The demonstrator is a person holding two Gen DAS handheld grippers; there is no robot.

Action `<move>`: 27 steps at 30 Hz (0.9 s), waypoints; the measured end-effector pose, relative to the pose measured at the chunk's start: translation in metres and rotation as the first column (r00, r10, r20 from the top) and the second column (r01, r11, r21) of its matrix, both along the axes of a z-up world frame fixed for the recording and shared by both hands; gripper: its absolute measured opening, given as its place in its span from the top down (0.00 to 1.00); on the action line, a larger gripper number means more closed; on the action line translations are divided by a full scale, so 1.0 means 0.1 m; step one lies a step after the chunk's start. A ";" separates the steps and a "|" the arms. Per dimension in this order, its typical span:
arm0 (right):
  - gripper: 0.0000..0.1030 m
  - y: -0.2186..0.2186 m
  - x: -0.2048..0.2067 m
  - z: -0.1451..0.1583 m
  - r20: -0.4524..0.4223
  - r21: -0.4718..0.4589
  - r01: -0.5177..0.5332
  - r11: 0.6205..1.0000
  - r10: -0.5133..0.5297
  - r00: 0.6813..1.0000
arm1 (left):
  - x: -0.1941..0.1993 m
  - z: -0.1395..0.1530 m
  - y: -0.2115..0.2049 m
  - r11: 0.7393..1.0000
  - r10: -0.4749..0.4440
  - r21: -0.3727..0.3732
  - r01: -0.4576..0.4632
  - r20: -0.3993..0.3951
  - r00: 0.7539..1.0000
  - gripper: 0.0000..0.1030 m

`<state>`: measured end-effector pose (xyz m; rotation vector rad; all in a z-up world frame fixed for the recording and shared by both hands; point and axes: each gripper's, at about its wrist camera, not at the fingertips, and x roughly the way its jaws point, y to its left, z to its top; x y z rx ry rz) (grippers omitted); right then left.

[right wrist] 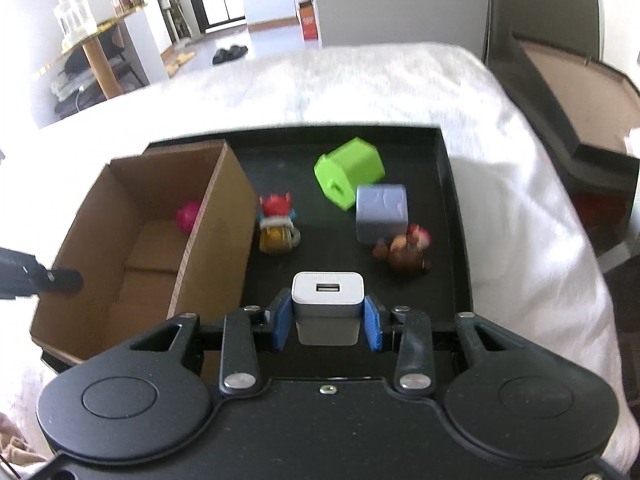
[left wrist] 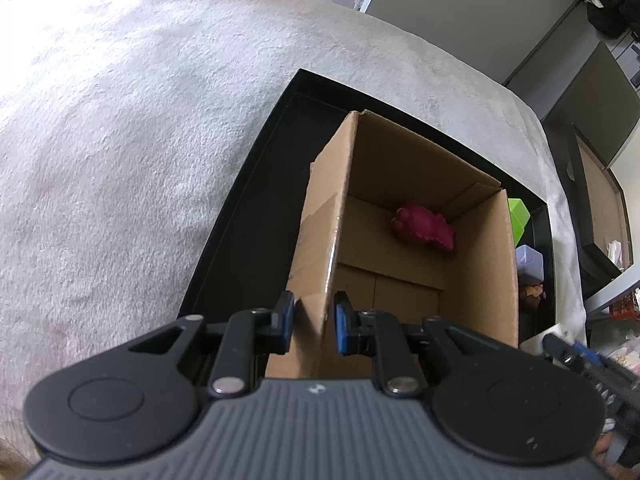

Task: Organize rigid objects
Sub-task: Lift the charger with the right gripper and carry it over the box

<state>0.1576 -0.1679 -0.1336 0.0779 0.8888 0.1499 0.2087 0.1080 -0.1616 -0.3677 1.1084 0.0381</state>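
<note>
A brown cardboard box [left wrist: 472, 280] [right wrist: 216, 240] stands in a black tray [left wrist: 248, 200] [right wrist: 452, 216] on a white cloth. A magenta toy [left wrist: 424, 226] [right wrist: 188, 216] lies inside the box. My left gripper [left wrist: 312, 320] straddles the box's left wall, its jaws close on either side of it. My right gripper [right wrist: 327, 318] is shut on a white USB charger [right wrist: 327, 304], held above the tray's near edge. On the tray lie a green block [right wrist: 348, 172], a lavender cube [right wrist: 382, 212], a red-and-yellow figure [right wrist: 276, 224] and a brown figure [right wrist: 406, 250].
The green block [left wrist: 518, 218], lavender cube [left wrist: 528, 262] and brown figure [left wrist: 532, 296] show right of the box in the left wrist view. A dark open case [right wrist: 568, 92] sits beyond the cloth at the right. Furniture and slippers [right wrist: 230, 54] are on the floor behind.
</note>
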 end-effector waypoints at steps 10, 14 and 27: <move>0.65 0.17 0.11 0.41 0.088 0.032 -0.030 0.999 0.027 0.996 | 0.00 0.01 0.01 1.000 0.003 -0.006 -0.003 0.002 1.000 0.82; 0.65 0.27 0.16 0.51 0.114 0.036 -0.047 0.998 0.042 0.993 | 0.00 0.01 0.01 1.000 0.004 -0.011 -0.004 0.003 1.000 0.82; 0.65 0.61 0.26 0.65 0.151 0.040 -0.110 0.993 0.103 0.983 | -0.01 0.00 0.03 1.000 -0.001 -0.026 0.001 0.007 1.000 0.82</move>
